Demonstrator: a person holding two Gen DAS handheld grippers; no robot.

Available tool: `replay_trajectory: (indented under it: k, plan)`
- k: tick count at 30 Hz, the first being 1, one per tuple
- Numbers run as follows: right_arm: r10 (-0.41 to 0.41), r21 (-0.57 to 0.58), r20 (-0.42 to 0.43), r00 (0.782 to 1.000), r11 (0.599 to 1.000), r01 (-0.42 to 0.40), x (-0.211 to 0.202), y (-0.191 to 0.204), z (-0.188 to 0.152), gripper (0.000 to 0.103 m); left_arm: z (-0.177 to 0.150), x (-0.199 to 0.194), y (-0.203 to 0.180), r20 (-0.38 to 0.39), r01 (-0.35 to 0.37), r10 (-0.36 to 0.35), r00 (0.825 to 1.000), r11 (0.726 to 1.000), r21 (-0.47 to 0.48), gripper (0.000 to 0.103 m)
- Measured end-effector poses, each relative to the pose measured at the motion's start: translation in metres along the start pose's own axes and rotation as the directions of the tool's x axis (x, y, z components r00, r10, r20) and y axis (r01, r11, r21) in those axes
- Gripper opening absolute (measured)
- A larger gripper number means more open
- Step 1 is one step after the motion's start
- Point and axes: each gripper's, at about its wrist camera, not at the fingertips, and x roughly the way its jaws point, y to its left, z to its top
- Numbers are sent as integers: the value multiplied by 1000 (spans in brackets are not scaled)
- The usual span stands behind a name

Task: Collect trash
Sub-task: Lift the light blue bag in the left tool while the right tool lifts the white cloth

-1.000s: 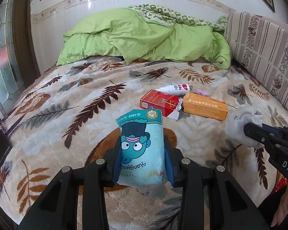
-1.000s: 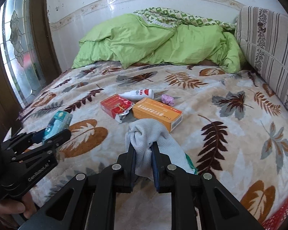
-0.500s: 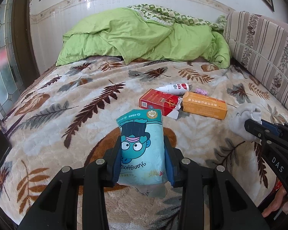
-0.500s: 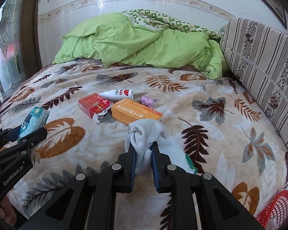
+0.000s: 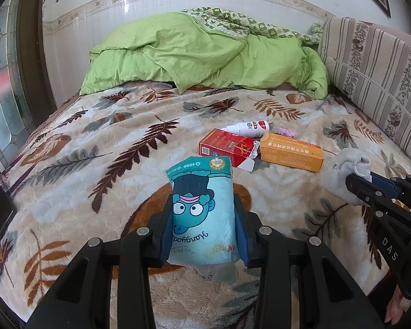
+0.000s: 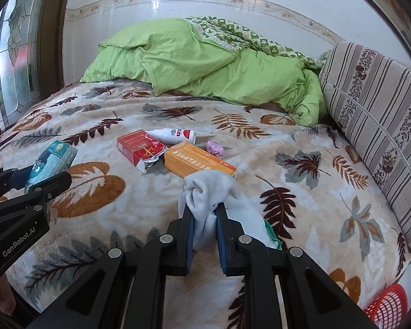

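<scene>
My left gripper (image 5: 202,213) is shut on a light blue tissue pack (image 5: 201,208) with a cartoon face, held above the bed; it also shows in the right wrist view (image 6: 52,161). My right gripper (image 6: 204,213) is shut on a white sock (image 6: 208,194), seen at the right of the left wrist view (image 5: 345,170). On the leaf-print blanket lie a red cigarette pack (image 5: 227,148), an orange box (image 5: 290,152), a white bottle with a red cap (image 5: 249,127) and a crumpled purple wad (image 5: 286,132).
A green duvet (image 5: 205,52) is heaped at the head of the bed. A striped cushion (image 6: 378,104) lines the right side. A red basket (image 6: 386,307) stands off the bed's right corner. A stained-glass window (image 6: 13,54) is at the left.
Both grippers keep their loads. The right gripper has swung right and back a little, so the red basket has come into view. The left gripper has hardly moved.
</scene>
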Motion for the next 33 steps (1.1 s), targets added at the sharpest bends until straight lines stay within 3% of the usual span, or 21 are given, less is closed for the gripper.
replay_trajectory:
  k: [33]
  plan:
    - [-14,-42,6,1000,999,14,-2,9,0,15,-1,0,1,0,4,-4,1000,1000,1,37]
